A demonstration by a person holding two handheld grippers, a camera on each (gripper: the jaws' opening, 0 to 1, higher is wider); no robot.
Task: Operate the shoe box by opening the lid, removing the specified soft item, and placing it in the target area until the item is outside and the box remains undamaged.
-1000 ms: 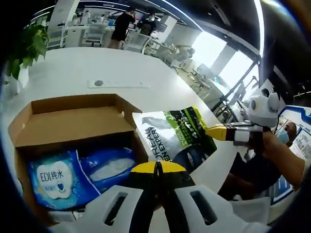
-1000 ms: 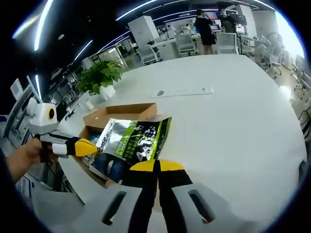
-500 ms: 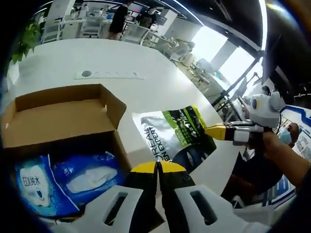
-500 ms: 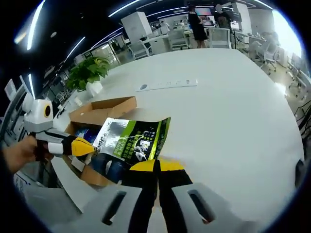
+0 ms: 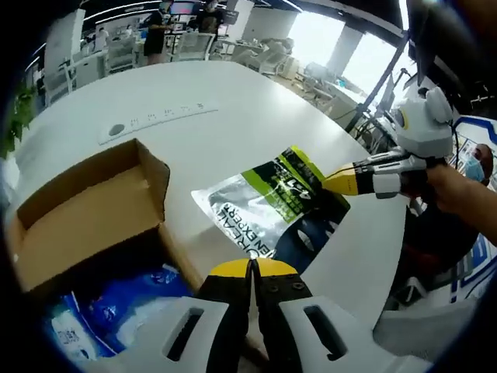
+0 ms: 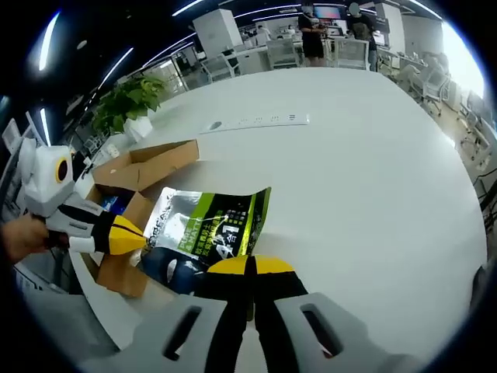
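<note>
Glossy silver, green and dark-blue soft pouch point(image 5: 278, 210) point(image 6: 203, 235) out of the open brown cardboard shoe box point(image 5: 85, 210) point(image 6: 136, 175), hanging low over the round white worktop point(image 5: 233, 116) point(image 6: 349, 171) beside the box's open side, near the worktop's edge. Long axis roughly level, running between the two grippers. Right gripper point(image 6: 250, 268) point(image 5: 335, 181) with jaws pinching the dark-blue end. Left gripper point(image 5: 250, 268) point(image 6: 133, 235) with jaws pressed together; cannot tell whether on the pouch's edge. Blue tissue packs point(image 5: 116, 311) lying in the box. White power strip point(image 5: 159, 120) point(image 6: 256, 121) farther in on the worktop, well apart. Potted green plant point(image 6: 140, 105) at the far edge behind the box. Office desks, chairs and standing people beyond.
</note>
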